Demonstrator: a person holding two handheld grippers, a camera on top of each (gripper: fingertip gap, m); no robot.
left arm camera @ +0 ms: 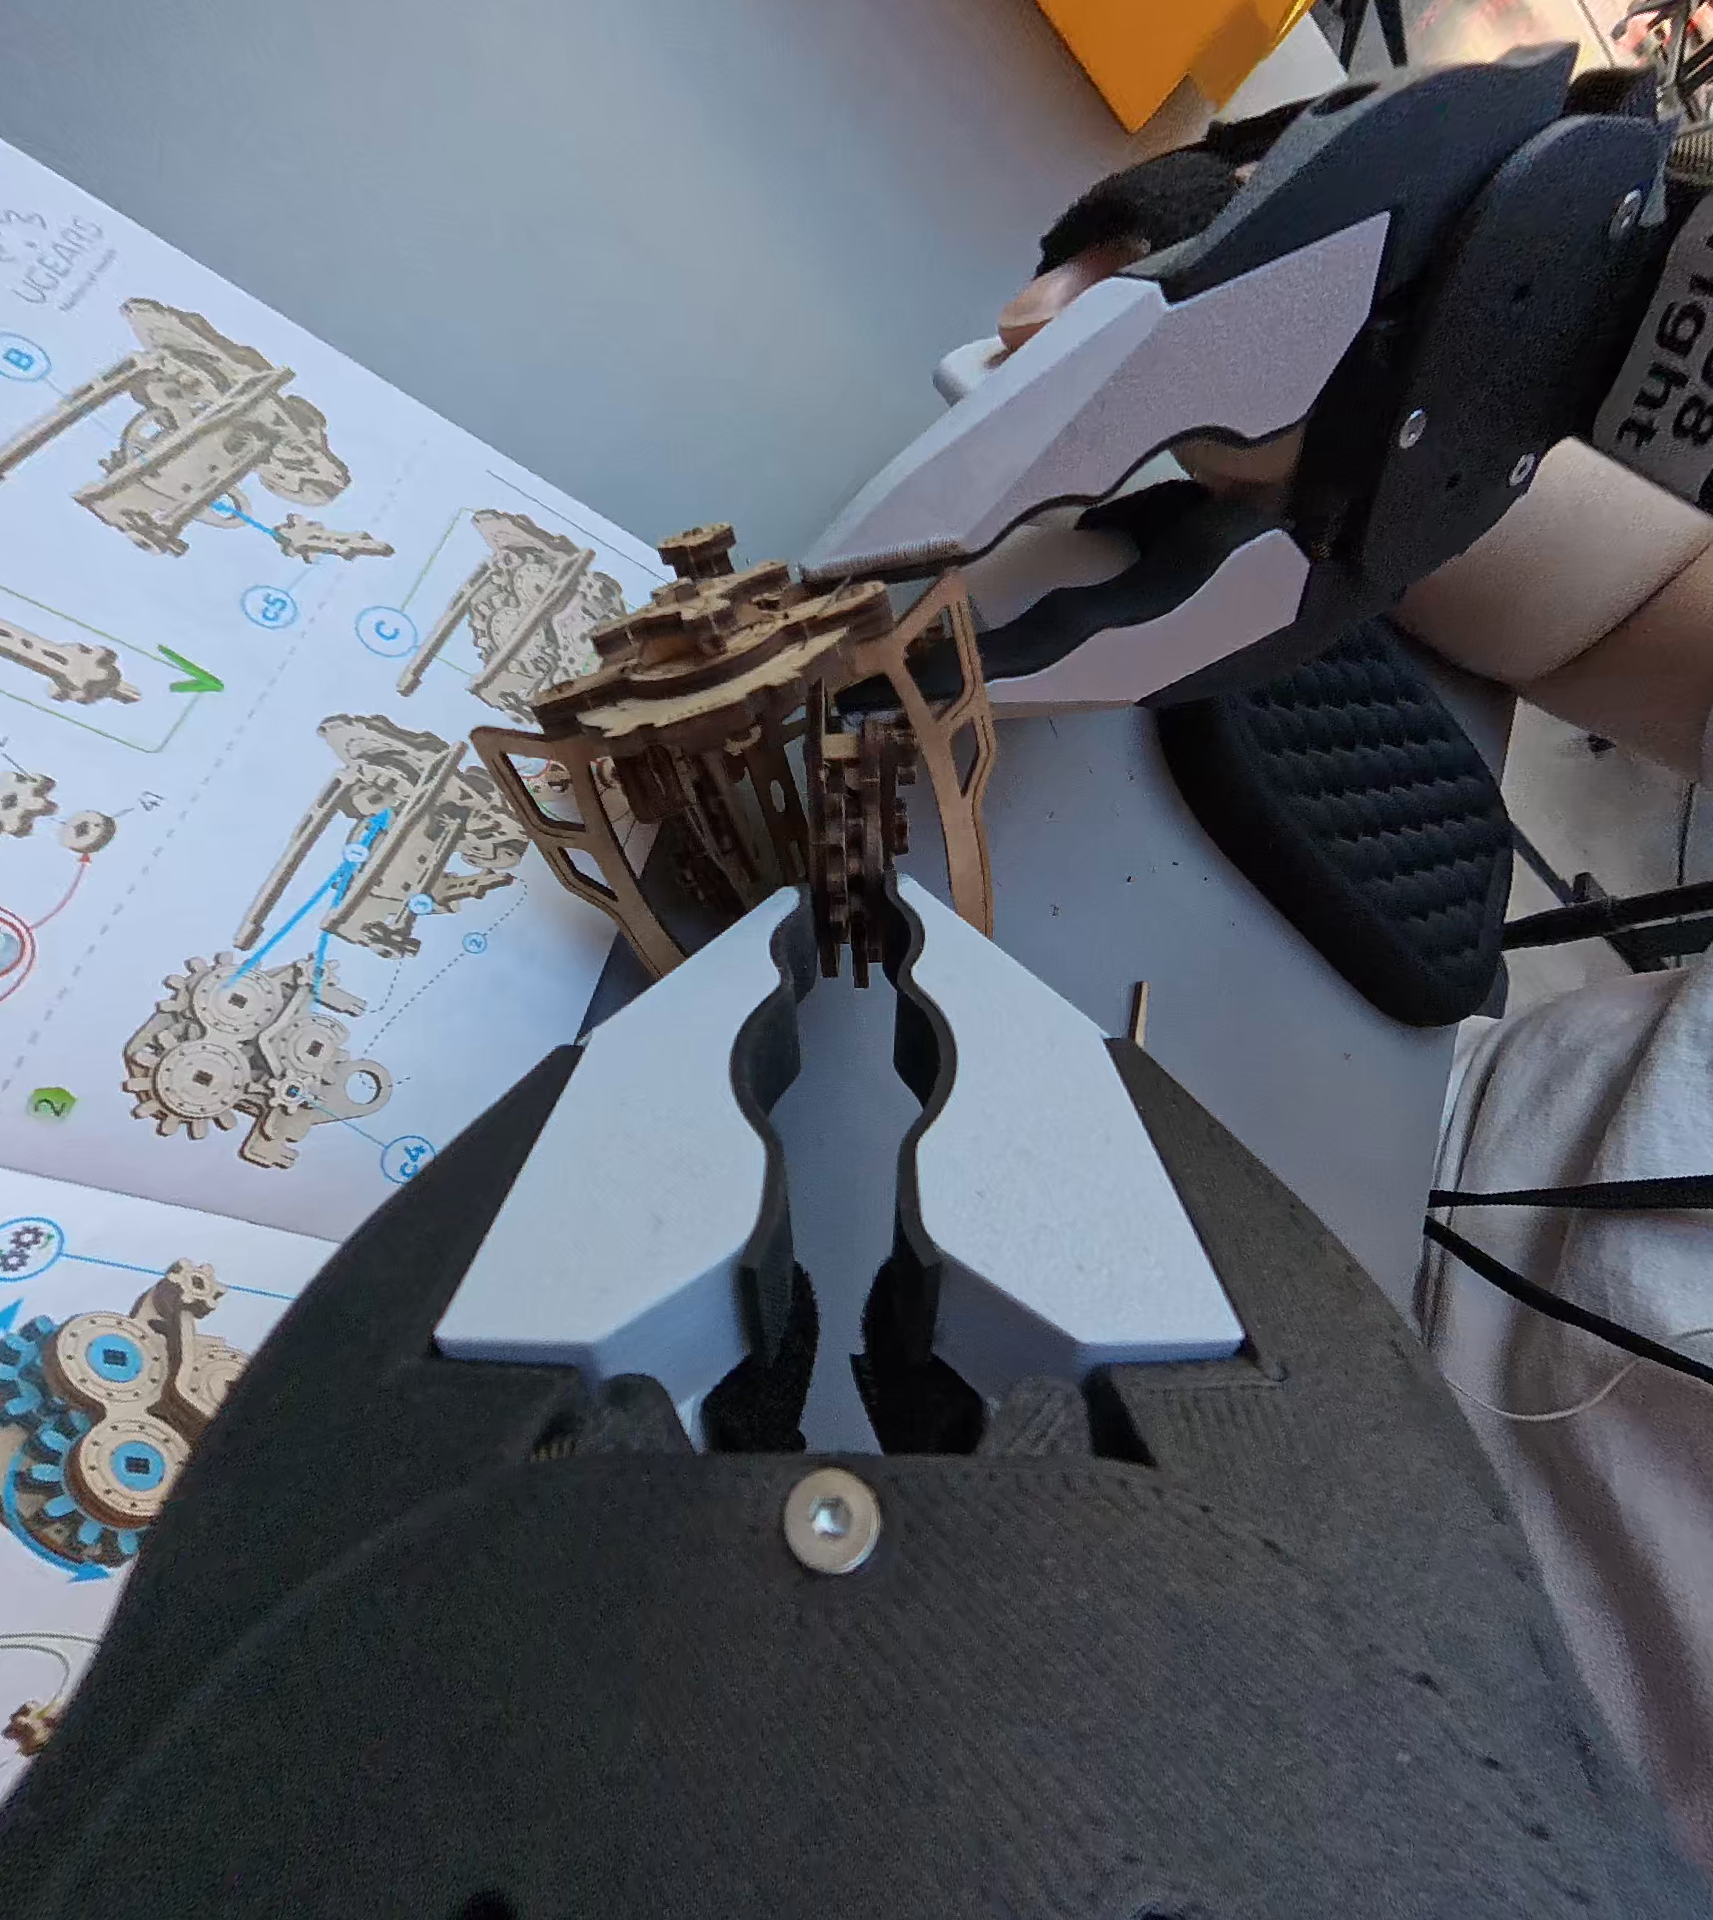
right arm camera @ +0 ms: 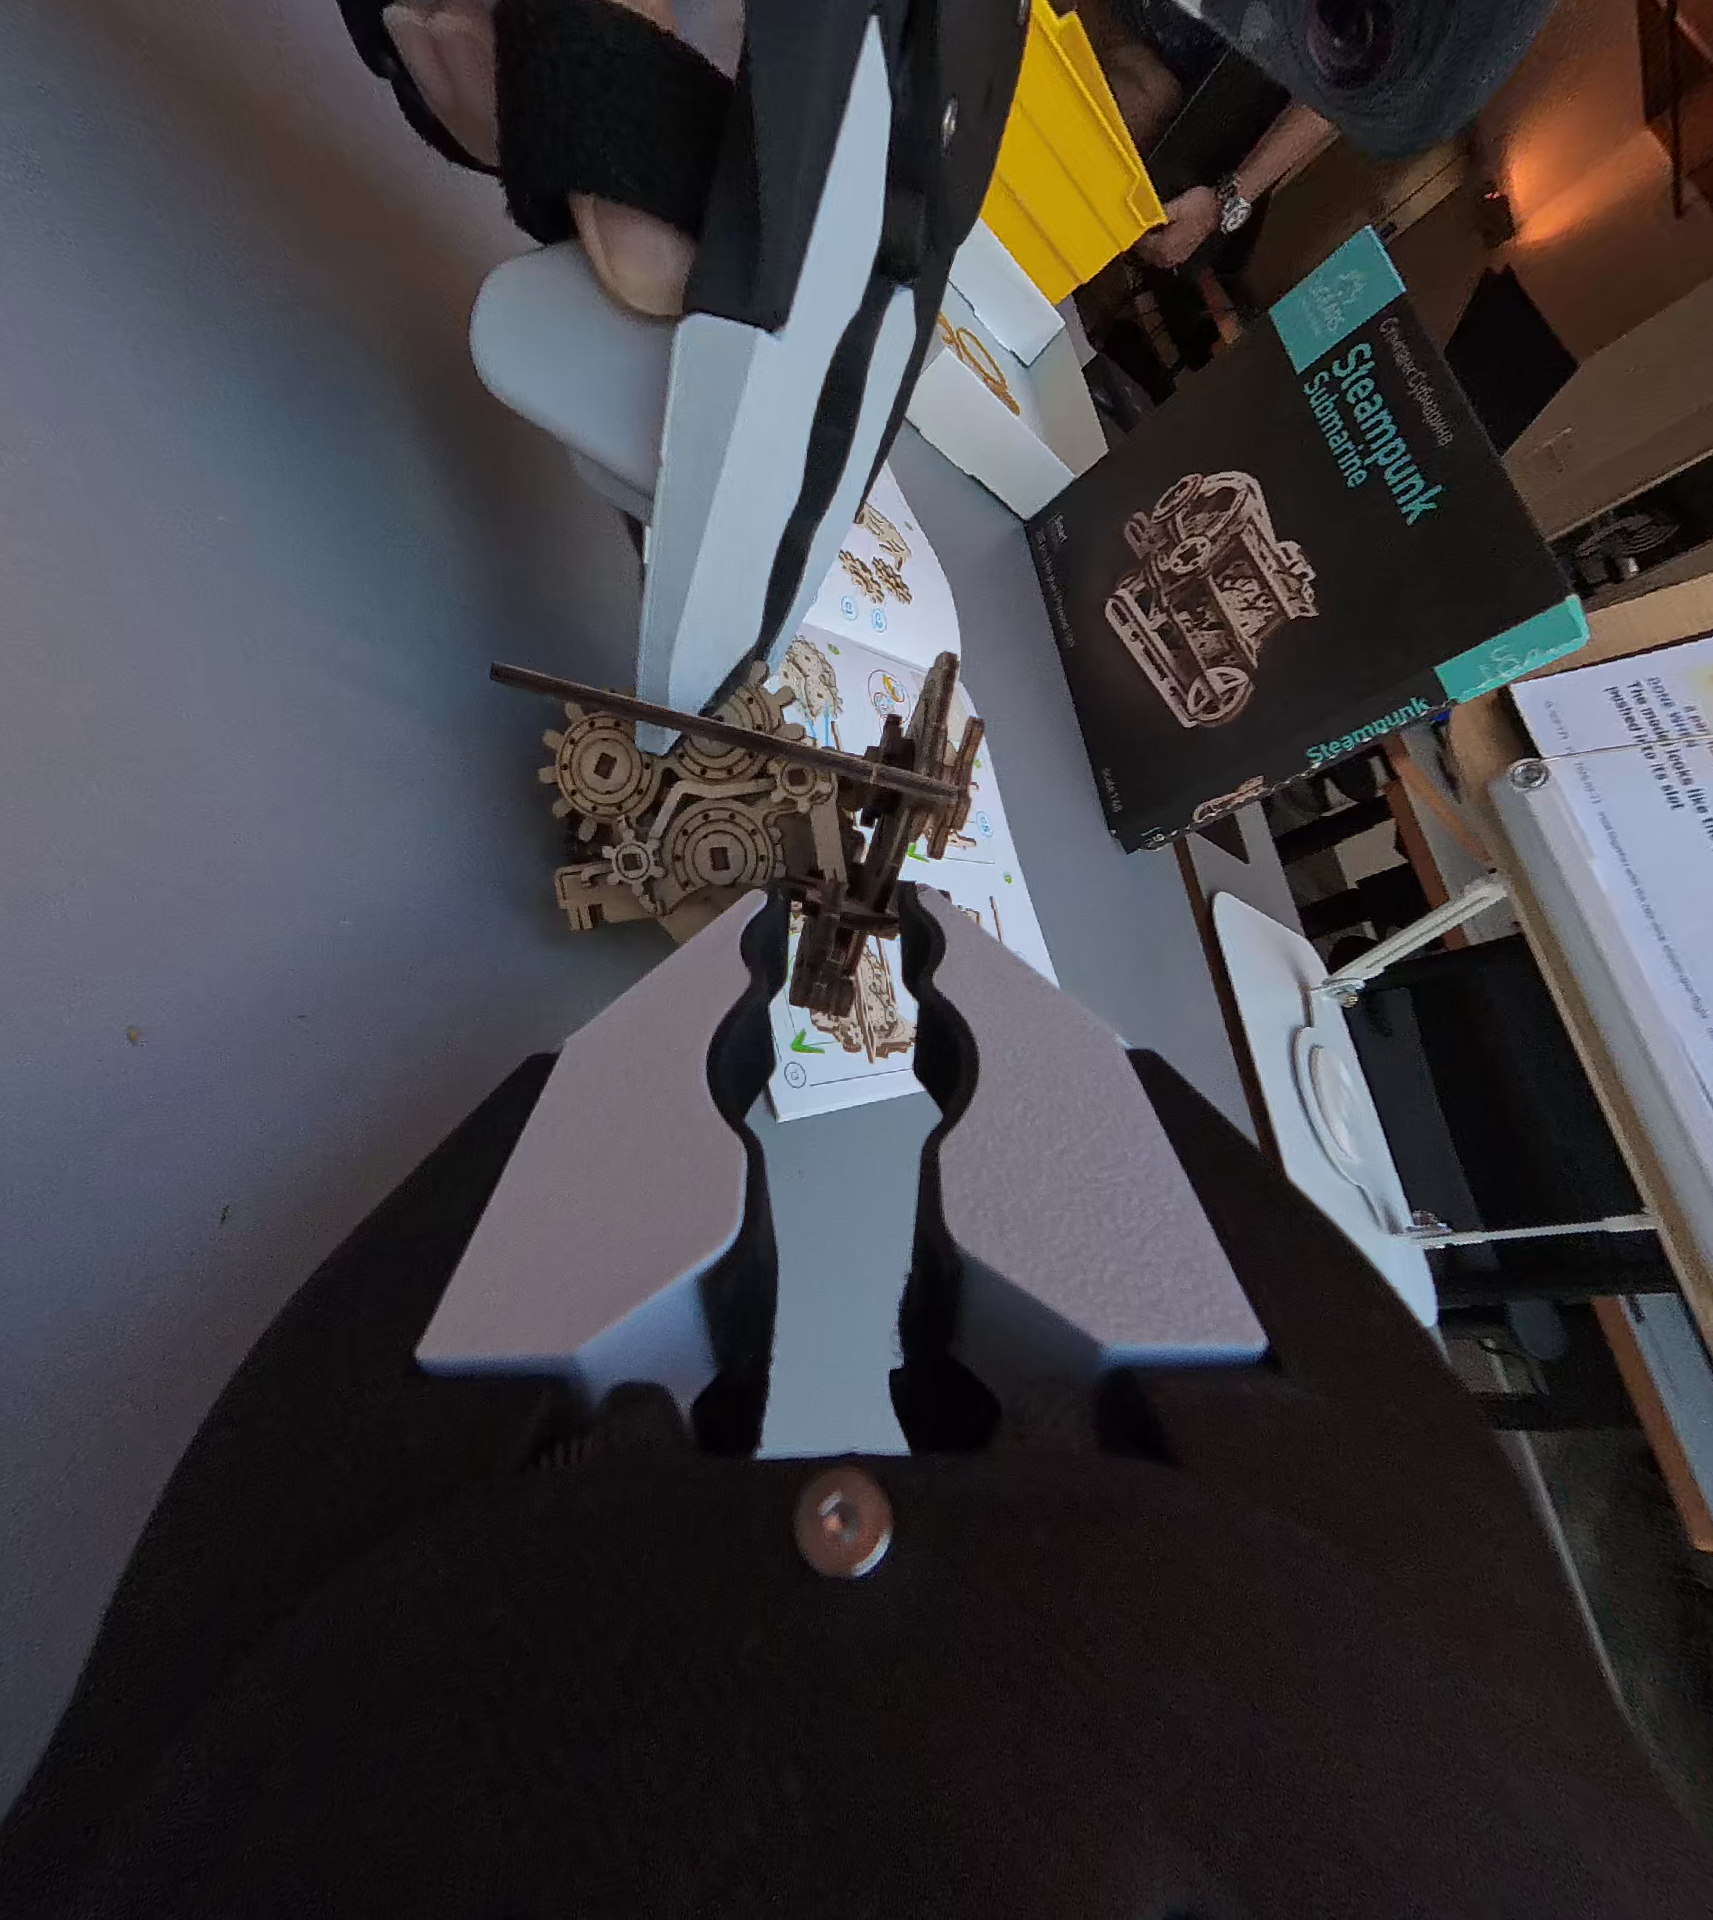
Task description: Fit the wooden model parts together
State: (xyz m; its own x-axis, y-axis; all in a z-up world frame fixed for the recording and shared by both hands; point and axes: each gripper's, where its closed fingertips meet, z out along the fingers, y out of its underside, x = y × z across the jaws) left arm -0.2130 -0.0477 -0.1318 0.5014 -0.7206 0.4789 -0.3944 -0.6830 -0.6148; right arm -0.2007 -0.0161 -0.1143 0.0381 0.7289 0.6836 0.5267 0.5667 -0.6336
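Observation:
A wooden gear model [left arm camera: 727, 675] of light and dark laser-cut parts is held above the grey table [left arm camera: 1226, 935] between both grippers. My left gripper [left arm camera: 854, 920] is shut on a stack of dark gears [left arm camera: 857, 831] at the model's near side. My right gripper [left arm camera: 919, 634] comes in from the upper right and is shut on the model's top plate and frame. In the right wrist view, my right gripper [right arm camera: 844, 920] clamps a dark wooden piece [right arm camera: 836, 945] of the model [right arm camera: 686, 831]. The left gripper [right arm camera: 680, 722] reaches down from above onto the gears. A thin dark axle [right arm camera: 623, 712] sticks out to the left.
An open instruction booklet [left arm camera: 208, 727] lies on the table left of the model and shows behind it in the right wrist view [right arm camera: 867, 1049]. The black kit box [right arm camera: 1299, 582] stands at the right, with a yellow bin [right arm camera: 1060, 177] behind it. A small wooden sliver [left arm camera: 1138, 1008] lies near the table edge. The grippers' ends are close to 4 centimeters from one another.

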